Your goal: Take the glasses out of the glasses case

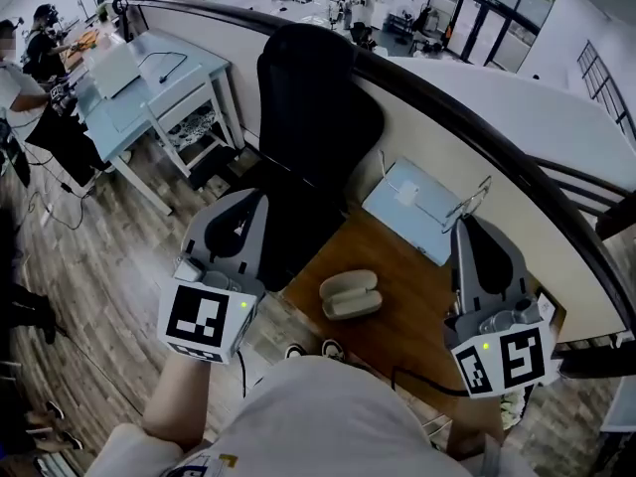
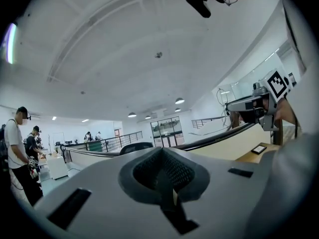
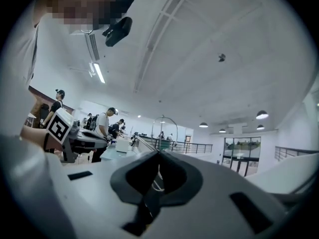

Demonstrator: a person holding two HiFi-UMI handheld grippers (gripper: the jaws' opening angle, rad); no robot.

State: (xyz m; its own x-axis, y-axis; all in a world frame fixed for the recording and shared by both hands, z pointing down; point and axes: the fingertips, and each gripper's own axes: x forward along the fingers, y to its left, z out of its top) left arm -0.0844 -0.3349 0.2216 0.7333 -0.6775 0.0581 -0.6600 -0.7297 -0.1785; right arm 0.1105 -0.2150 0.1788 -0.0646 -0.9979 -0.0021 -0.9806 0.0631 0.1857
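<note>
Your left tongs (image 2: 162,176) and right tongs (image 3: 157,176) are both closed on nothing, raised above the worktop (image 1: 397,341). The glasses case (image 1: 349,294) lies shut on it, between them. It looks light, smooth and likely to slide. Pin its base and pry the lid at the seam. The glasses inside are probably fragile.

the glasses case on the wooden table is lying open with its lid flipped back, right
Not quite. The glasses case does lie on the wooden table, but it is closed, lid down, not open. The head view shows it.
</note>
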